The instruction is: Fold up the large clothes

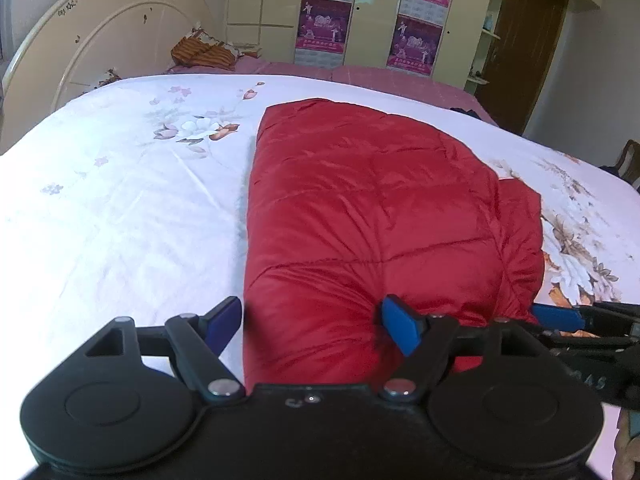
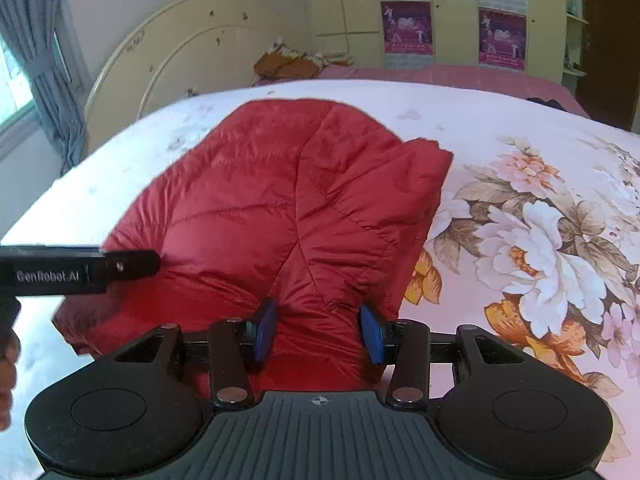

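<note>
A red quilted puffer jacket [image 1: 372,216] lies folded lengthwise on a white floral bedspread [image 1: 120,208]. My left gripper [image 1: 316,322] is open at the jacket's near edge, its jaws wide with the near left corner between them. My right gripper [image 2: 318,330] is open at the near right part of the jacket [image 2: 288,208], with red fabric lying between its blue pads [image 2: 370,334]. The right gripper also shows at the right edge of the left wrist view [image 1: 560,318], and the left gripper's body at the left of the right wrist view [image 2: 80,270].
A cream headboard [image 1: 104,40] stands at the far left of the bed. A pink sheet with an orange bundle [image 1: 204,54] lies at the far side. Cream wardrobes with purple posters [image 1: 324,28] line the back wall, with a dark door [image 1: 524,44] to the right.
</note>
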Demonstrator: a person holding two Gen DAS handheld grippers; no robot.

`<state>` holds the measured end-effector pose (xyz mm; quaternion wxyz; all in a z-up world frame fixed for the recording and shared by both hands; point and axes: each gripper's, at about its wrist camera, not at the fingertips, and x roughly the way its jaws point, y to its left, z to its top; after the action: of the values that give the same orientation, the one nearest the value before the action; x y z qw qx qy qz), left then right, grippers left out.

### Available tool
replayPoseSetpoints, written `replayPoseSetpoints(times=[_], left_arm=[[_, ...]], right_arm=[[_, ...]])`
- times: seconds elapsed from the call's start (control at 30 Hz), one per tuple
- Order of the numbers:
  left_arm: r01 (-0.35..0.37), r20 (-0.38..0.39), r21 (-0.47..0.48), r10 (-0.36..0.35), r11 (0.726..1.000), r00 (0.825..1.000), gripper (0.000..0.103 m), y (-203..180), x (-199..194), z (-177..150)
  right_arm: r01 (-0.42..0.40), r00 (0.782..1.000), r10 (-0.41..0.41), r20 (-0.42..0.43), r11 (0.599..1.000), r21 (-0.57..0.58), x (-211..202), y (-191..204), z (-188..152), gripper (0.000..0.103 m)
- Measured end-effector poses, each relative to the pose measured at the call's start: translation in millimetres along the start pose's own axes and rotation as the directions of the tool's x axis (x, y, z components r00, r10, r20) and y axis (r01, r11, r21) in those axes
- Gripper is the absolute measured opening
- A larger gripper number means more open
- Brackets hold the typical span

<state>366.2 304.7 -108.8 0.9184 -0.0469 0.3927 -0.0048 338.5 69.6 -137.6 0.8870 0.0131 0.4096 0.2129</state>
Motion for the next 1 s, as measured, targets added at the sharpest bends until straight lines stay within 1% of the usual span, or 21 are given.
replayPoseSetpoints(times=[0.13, 0.23, 0.33, 0.43, 0.57, 0.67, 0.7, 0.73, 0.8, 0.9, 1.0], left_arm=[[-0.019, -0.005, -0.002, 0.019, 1.000, 1.000, 0.077, -3, -1, 0], [-0.041, -0.008, -0.001, 0.041, 0.999, 0.999, 0.079, -8, -5, 1], [-0.065, -0.002, -0.005, 0.065, 0.998, 0.998, 0.088, -13, -14, 2], [-0.090, 0.017, 0.004, 0.090, 0.996, 0.996, 0.099, -20, -28, 1], [-0.113, 0.022, -0.012, 0.114, 0.993, 0.993, 0.103, -29, -48, -3], [-0.117, 0.018, -0.024, 0.118, 0.993, 0.993, 0.103, -34, -66, -9], [-0.118, 0.022, -0.028, 0.118, 0.993, 0.993, 0.103, -36, -73, -11], [-0.120, 0.030, -0.035, 0.121, 0.992, 0.992, 0.103, -37, -80, -14], [-0.131, 0.050, -0.055, 0.134, 0.990, 0.990, 0.103, -38, -96, -19], [-0.149, 0.061, -0.078, 0.154, 0.986, 0.986, 0.103, -42, -117, -27], [-0.170, 0.066, -0.073, 0.175, 0.983, 0.982, 0.103, -49, -137, -36]], right_arm=[[0.029, 1.000, -0.029, -0.005, 0.995, -0.091, 6, 9, -5, 0.044], [0.038, 0.999, -0.039, -0.006, 0.992, -0.123, 9, 12, -7, 0.044], [0.026, 0.999, -0.029, -0.029, 0.994, -0.102, 10, 10, -4, 0.045], [0.004, 0.997, -0.011, -0.079, 0.996, -0.086, 12, 5, 4, 0.045], [-0.003, 0.994, -0.007, -0.112, 0.996, -0.084, 14, 4, 9, 0.045], [0.022, 0.995, -0.032, -0.099, 0.995, -0.102, 5, 7, 14, 0.053], [0.044, 0.996, -0.052, -0.077, 0.994, -0.105, -4, 8, 15, 0.064], [0.057, 0.997, -0.062, -0.050, 0.994, -0.097, -13, 9, 14, 0.082], [0.038, 0.999, -0.038, 0.002, 0.997, -0.068, -33, 8, 10, 0.093], [-0.007, 1.000, 0.008, 0.028, 0.999, -0.043, -61, 11, -1, 0.093], [-0.042, 0.998, 0.044, 0.044, 0.999, -0.032, -87, 17, -12, 0.093]])
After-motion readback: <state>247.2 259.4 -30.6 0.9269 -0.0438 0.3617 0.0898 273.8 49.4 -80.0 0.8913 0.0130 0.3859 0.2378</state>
